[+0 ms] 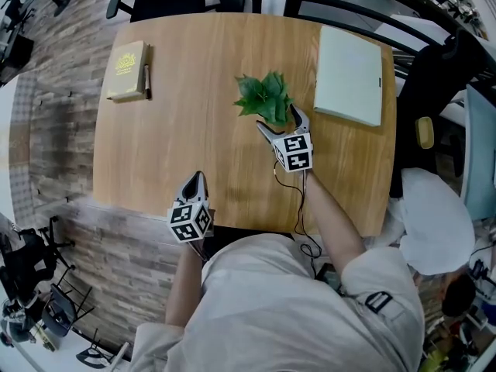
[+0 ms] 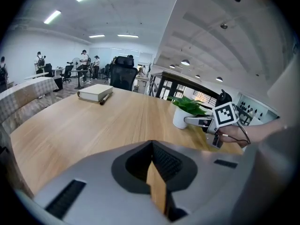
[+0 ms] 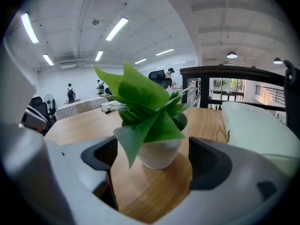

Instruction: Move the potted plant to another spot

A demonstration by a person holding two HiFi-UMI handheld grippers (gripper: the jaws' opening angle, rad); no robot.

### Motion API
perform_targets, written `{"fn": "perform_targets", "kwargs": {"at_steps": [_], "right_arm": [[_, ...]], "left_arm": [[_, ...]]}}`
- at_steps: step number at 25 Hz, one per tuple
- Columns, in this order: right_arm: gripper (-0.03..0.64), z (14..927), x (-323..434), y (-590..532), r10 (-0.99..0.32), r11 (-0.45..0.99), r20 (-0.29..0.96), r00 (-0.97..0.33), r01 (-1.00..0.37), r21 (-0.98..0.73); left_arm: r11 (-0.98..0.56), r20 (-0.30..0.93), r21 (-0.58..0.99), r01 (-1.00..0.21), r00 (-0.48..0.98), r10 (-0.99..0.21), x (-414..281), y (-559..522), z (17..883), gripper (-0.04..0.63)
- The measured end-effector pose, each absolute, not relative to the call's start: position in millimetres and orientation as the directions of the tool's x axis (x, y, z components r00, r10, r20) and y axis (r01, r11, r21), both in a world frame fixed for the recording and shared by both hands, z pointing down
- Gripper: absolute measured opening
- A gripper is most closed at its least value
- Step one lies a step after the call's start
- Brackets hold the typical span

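Pot and foliage look light but top-heavy. The potted plant (image 1: 266,99) stands near the middle of the table (image 1: 178,153), slightly toward its right edge. Its white pot seems stiff, smooth and probably slippery, while the leaves are soft, so the best hold is low on the pot wall, below the leaves. The right gripper (image 1: 277,117) has its 2 jaws spread either side of the pot, not pressing. The left gripper (image 1: 198,178), pressed together and empty, hovers by the near edge. A book (image 1: 129,70) with a pen (image 1: 146,81) lies at the far left corner and a pale pad (image 1: 349,74) at the far right. Neither looks likely to block a short move.
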State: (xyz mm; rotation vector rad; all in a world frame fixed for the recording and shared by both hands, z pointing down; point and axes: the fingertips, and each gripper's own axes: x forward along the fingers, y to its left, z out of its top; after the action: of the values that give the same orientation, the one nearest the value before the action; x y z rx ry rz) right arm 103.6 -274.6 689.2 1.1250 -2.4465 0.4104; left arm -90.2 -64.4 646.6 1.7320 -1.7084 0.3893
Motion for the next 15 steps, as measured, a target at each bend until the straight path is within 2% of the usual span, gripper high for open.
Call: {"fn": "perform_targets", "kwargs": {"at_steps": [9,15], "right_arm": [[0.500,682.3,91.2,-293.4,-0.670,0.628,0.425,-0.609,-0.770,-0.114],[0.505,683.3,83.5,-297.0,-0.666,0.634,0.439,-0.603,-0.768,-0.094]], "left_arm": [[0.056,0.648,0.261,-0.964,0.131,-0.751,-94.7,-73.2,664.5,0.012],[-0.011,0.631,0.250,-0.968,0.172,-0.757,-90.5,-116.3,668.1,0.012]]}}
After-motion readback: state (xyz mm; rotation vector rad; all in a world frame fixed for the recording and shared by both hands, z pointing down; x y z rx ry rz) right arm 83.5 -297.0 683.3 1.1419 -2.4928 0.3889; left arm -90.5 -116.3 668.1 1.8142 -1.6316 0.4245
